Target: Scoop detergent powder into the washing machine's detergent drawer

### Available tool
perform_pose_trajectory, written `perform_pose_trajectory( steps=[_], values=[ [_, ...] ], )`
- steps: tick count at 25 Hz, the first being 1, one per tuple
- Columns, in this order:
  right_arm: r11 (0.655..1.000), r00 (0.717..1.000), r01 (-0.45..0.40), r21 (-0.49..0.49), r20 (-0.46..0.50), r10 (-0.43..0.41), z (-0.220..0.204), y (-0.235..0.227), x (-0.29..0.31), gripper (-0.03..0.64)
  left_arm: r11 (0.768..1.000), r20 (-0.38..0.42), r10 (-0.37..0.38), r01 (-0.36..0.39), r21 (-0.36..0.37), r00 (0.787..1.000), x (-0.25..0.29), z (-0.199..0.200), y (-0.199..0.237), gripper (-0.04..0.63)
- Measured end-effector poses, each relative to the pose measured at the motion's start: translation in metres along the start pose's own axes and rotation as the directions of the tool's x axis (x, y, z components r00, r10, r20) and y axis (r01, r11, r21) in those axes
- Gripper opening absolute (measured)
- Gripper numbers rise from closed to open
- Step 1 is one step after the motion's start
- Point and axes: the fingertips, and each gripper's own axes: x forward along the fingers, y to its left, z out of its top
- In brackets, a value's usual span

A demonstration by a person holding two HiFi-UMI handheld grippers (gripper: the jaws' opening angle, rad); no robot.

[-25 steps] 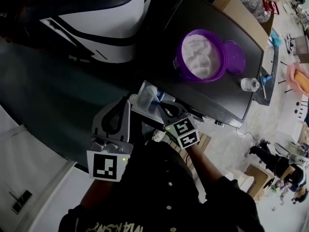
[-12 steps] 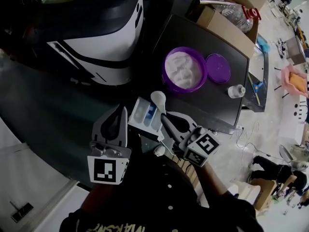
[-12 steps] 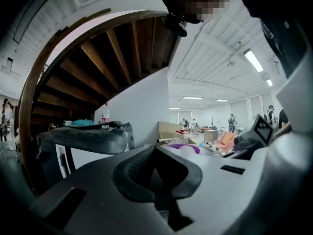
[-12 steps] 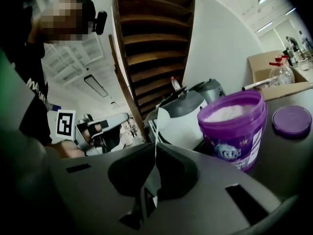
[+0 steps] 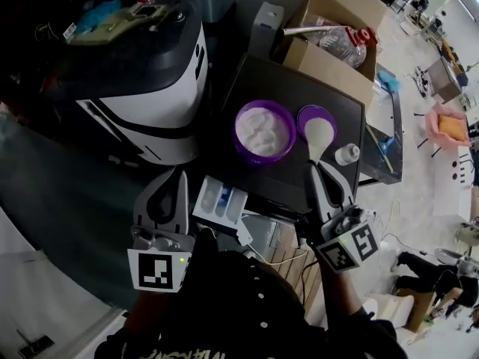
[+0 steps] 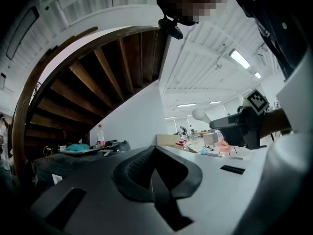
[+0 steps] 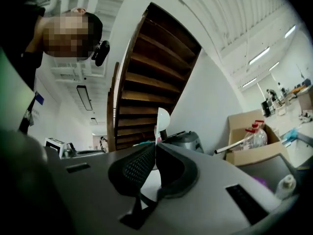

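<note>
— Where is the scoop (image 5: 318, 134)?

— In the right hand-held gripper (image 5: 315, 172), whose jaws pinch the handle. The white bowl points away from the person and hangs over the purple lid (image 5: 305, 114), just right of the purple tub (image 5: 262, 158) of white powder. (Whether the bowl carries any powder, I cannot tell.)

— And the drawer the powder goes into?

— The detergent drawer (image 5: 238, 200) sticks out toward the near side from under the near edge of the dark worktop (image 5: 262, 81). It is nearer than the tub and a little to its left, and well apart from the scoop. It is white, with a blue part inside.

— What about the other hand?

— The left hand-held gripper (image 5: 177, 178) sits just left of the drawer. Its jaws are pressed together with nothing between them, and from above I cannot tell whether it touches the drawer.

— Anything else round about?

— A small white bottle (image 5: 346, 154) stands upright near the worktop's right edge, just right of the scoop's handle. Past the far edge is an open cardboard box (image 5: 329, 66) with a clear, red-capped bottle (image 5: 337, 42) lying across it. To the far left stands a white and black appliance (image 5: 142, 73) with odds and ends on its top.
</note>
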Motion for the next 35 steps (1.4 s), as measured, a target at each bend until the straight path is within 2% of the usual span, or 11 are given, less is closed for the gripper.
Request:
perform_pose_trajectory(
  steps=[4,6,8,10,13,17,22,27,35],
  values=[
    [0.989,0.987,0.127,-0.075,0.112,-0.118,0.035,-0.026,-0.021,0.032,1.000,0.051,-0.006,0.005,0.011,0.999,0.006,0.027,0.006,0.008],
    [0.979,0.975,0.181,-0.095,0.151,-0.165,0.047,-0.035,-0.031,0.032,0.999,0.109,-0.011,0.006,0.046,0.994,0.007,0.044,0.009,0.008],
    [0.963,0.965,0.220,-0.152,0.178,-0.193,0.063,-0.034,-0.035,0.032,0.997,0.145,-0.017,0.006,0.078,0.989,0.007,0.057,0.011,0.008],
    [0.947,0.958,0.245,-0.208,0.204,-0.203,0.078,-0.030,-0.036,0.032,0.997,0.155,-0.015,0.003,0.076,0.988,0.007,0.065,0.013,0.008],
    [0.929,0.945,0.290,-0.228,0.218,-0.242,0.079,-0.040,-0.048,0.032,0.998,0.175,-0.005,-0.006,0.063,0.985,0.007,0.077,0.014,0.008],
    [0.918,0.939,0.294,-0.265,0.260,-0.225,0.118,-0.018,-0.038,0.032,0.995,0.197,-0.011,-0.008,0.095,0.980,0.008,0.088,0.011,0.008],
    [0.930,0.924,0.313,-0.192,0.290,-0.251,0.083,-0.044,-0.072,0.032,0.995,0.198,-0.018,-0.002,0.101,0.980,0.010,0.087,0.004,0.008],
    [0.917,0.923,0.320,-0.236,0.295,-0.246,0.089,-0.042,-0.069,0.032,0.996,0.195,-0.030,0.013,0.086,0.980,0.013,0.084,0.000,0.008],
    [0.908,0.923,0.342,-0.243,0.267,-0.276,0.085,-0.049,-0.067,0.032,0.996,0.192,-0.040,0.024,0.084,0.981,0.017,0.083,-0.003,0.008]
  ],
)
